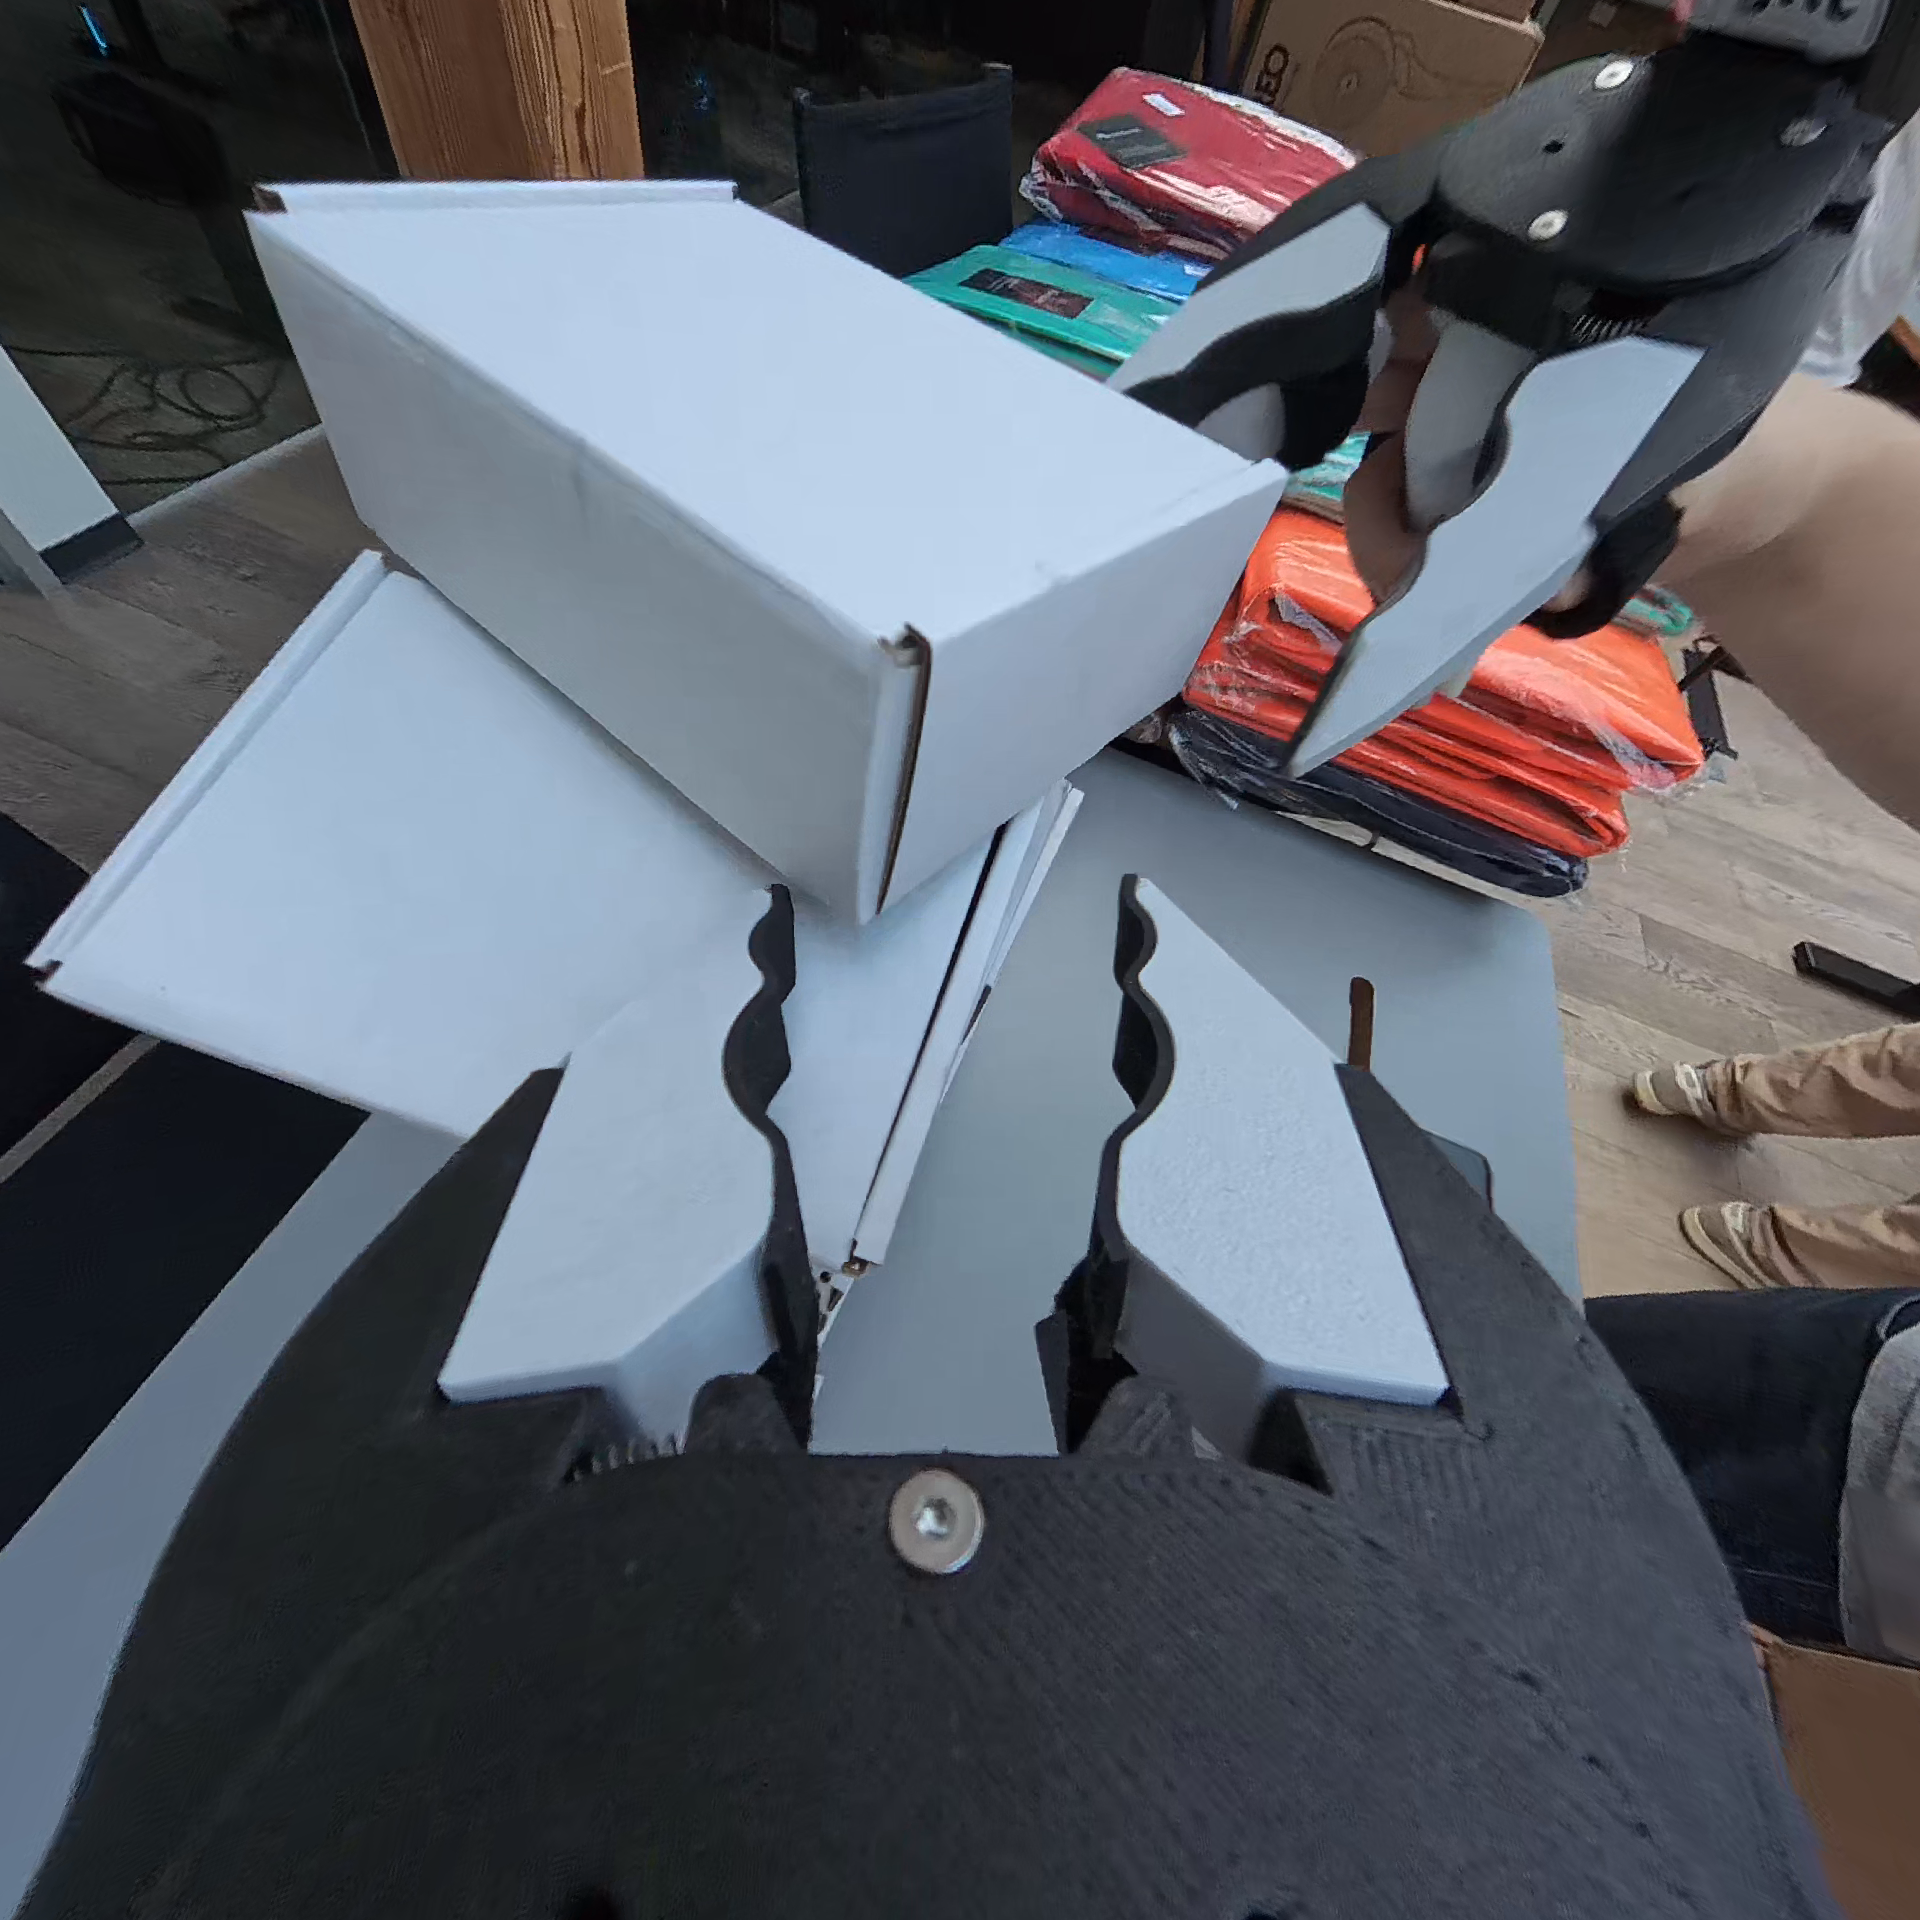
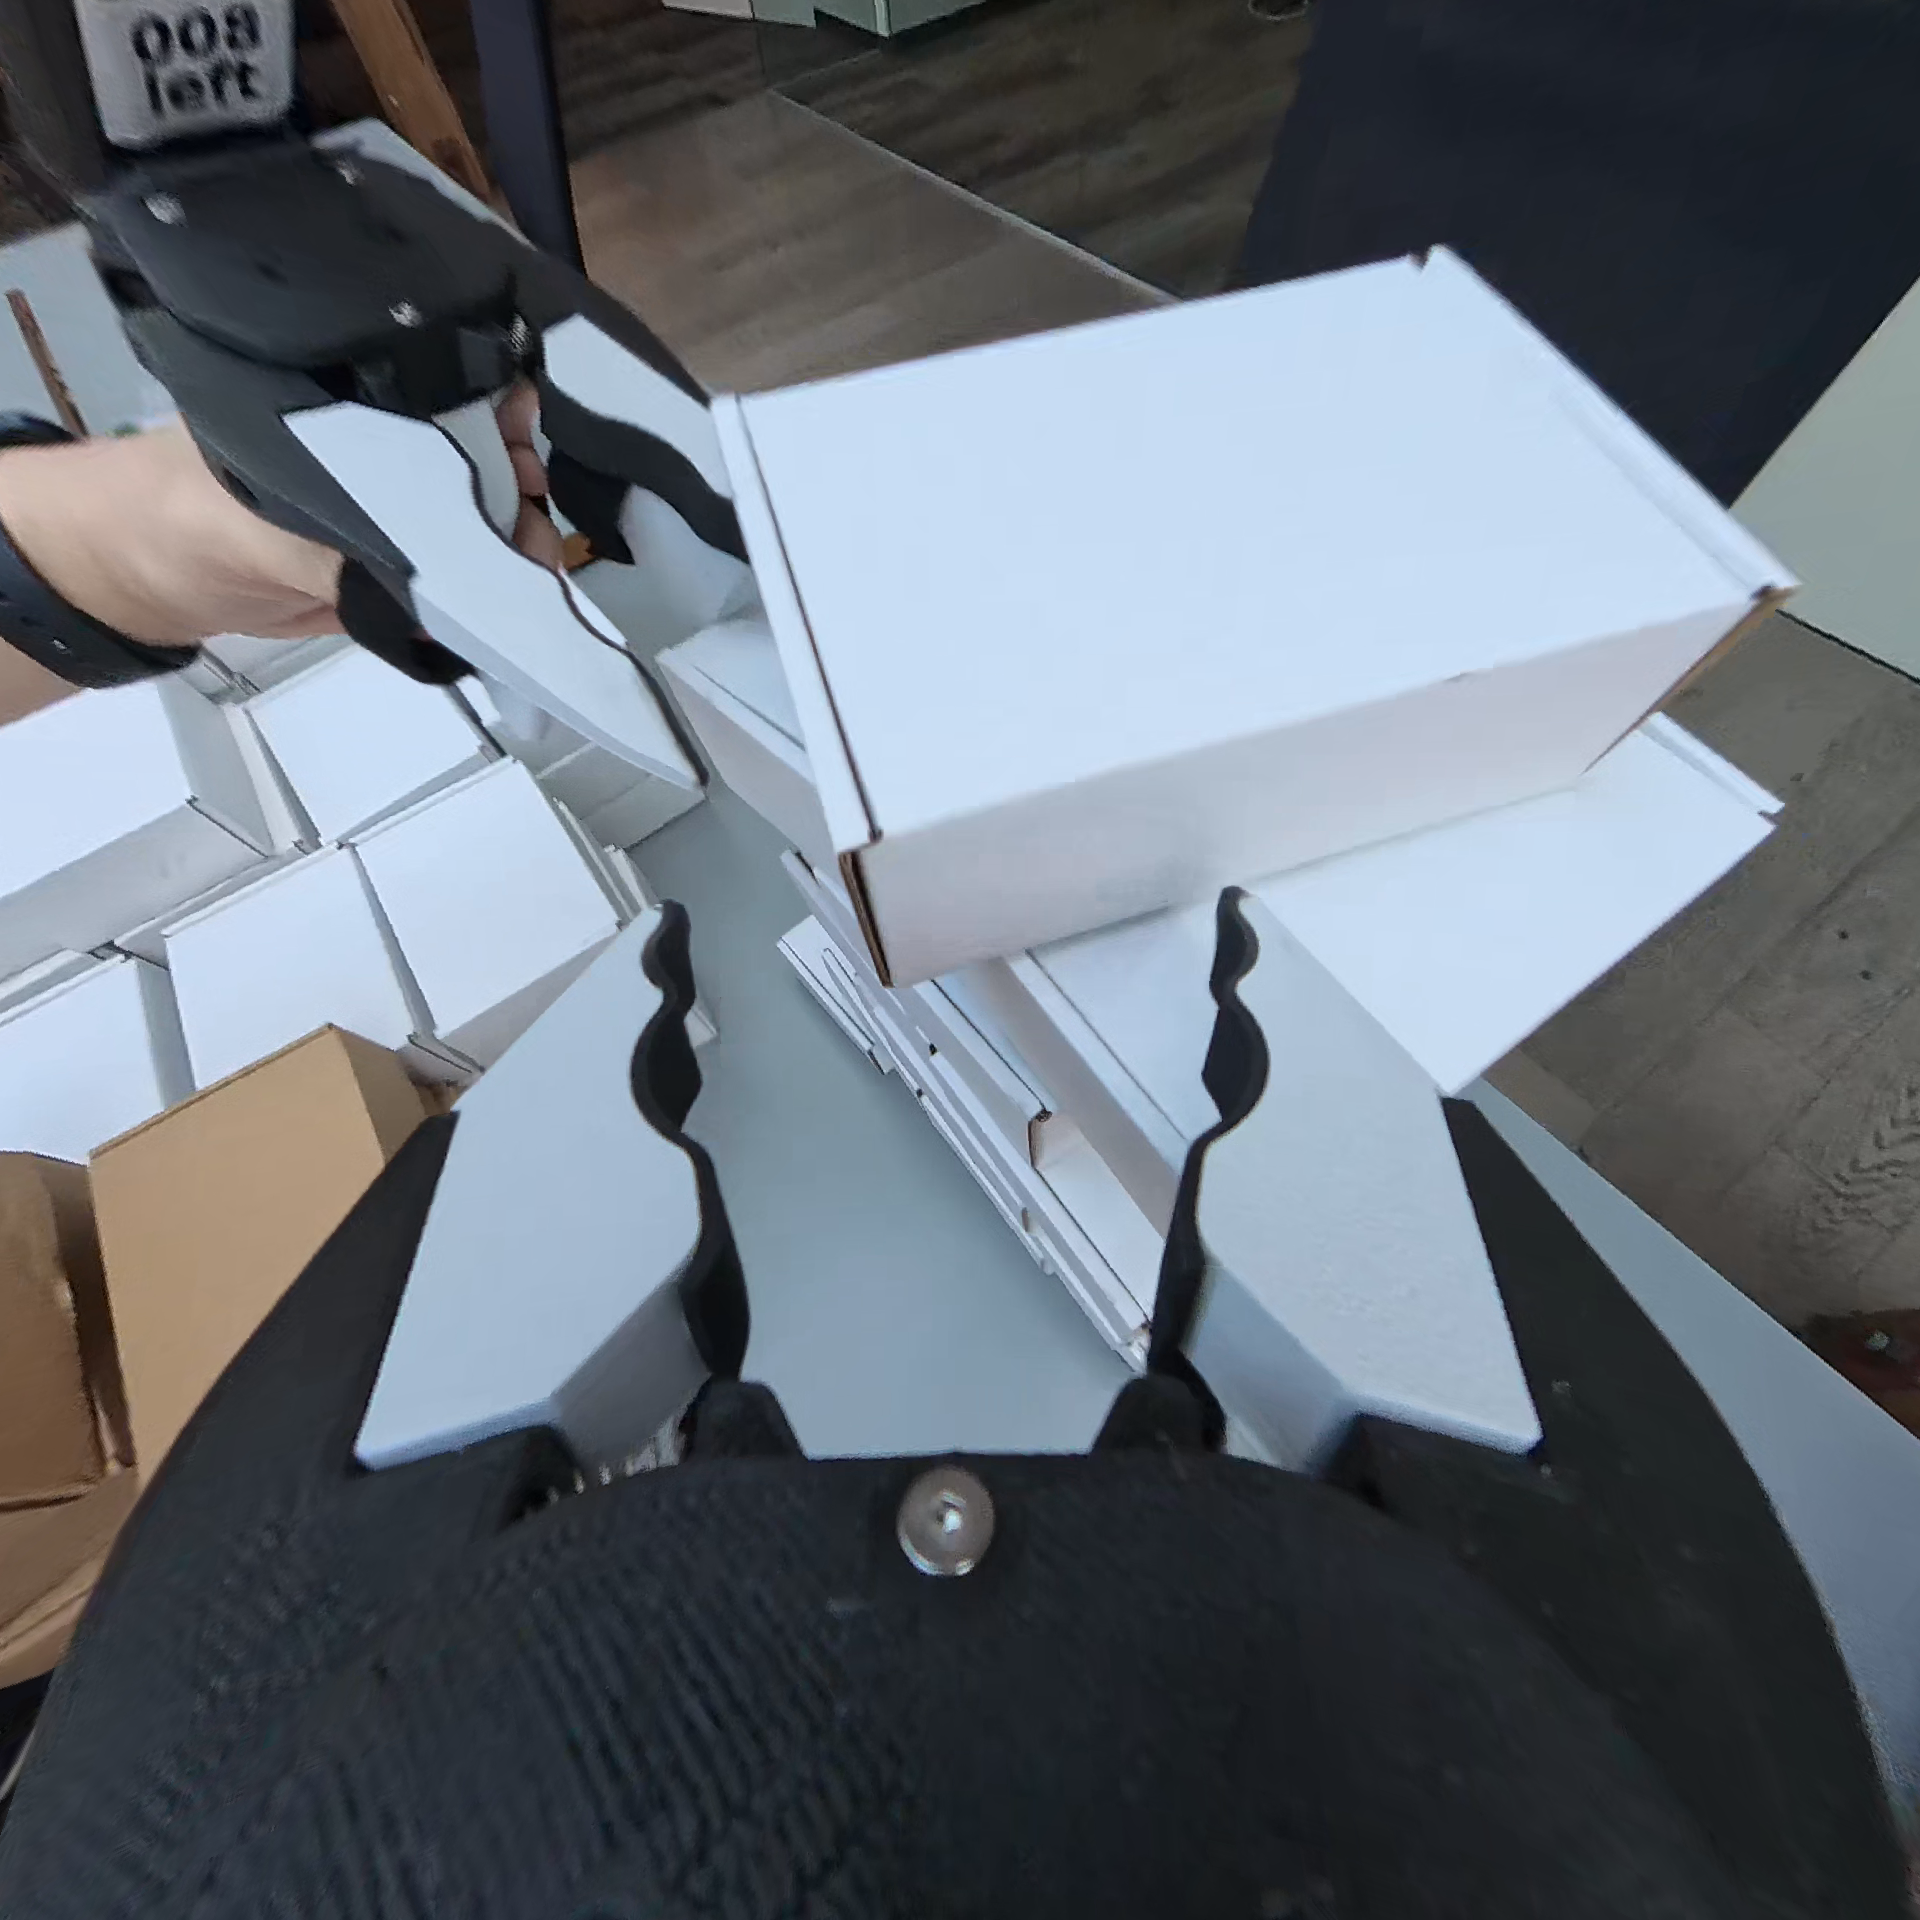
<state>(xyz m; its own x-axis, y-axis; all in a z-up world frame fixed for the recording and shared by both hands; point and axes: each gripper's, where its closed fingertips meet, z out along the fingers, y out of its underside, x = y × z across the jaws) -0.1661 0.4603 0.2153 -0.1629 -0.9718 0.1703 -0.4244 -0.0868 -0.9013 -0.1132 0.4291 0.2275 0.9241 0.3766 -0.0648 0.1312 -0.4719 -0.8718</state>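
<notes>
A closed white cardboard box (image 1: 727,499) lies tilted on a stack of flat white box blanks (image 1: 364,883) on a grey table (image 1: 1299,914). My left gripper (image 1: 954,904) is open and empty; its left fingertip is just below the box's near corner. My right gripper (image 1: 1210,577) is open at the box's right end, with one finger by the box's top edge; I cannot tell if it touches. In the right wrist view the box (image 2: 1247,582) sits just ahead of my open right gripper (image 2: 948,906), and the left gripper (image 2: 717,665) is at the box's left side.
Wrapped cloth packs lie behind the table: red (image 1: 1174,156), blue (image 1: 1112,255), green (image 1: 1039,301), orange (image 1: 1455,707). Several folded white boxes (image 2: 312,831) and brown cartons (image 2: 229,1195) fill the left side. A person's legs (image 1: 1766,1091) are at the right. A wooden post (image 1: 499,83) stands behind.
</notes>
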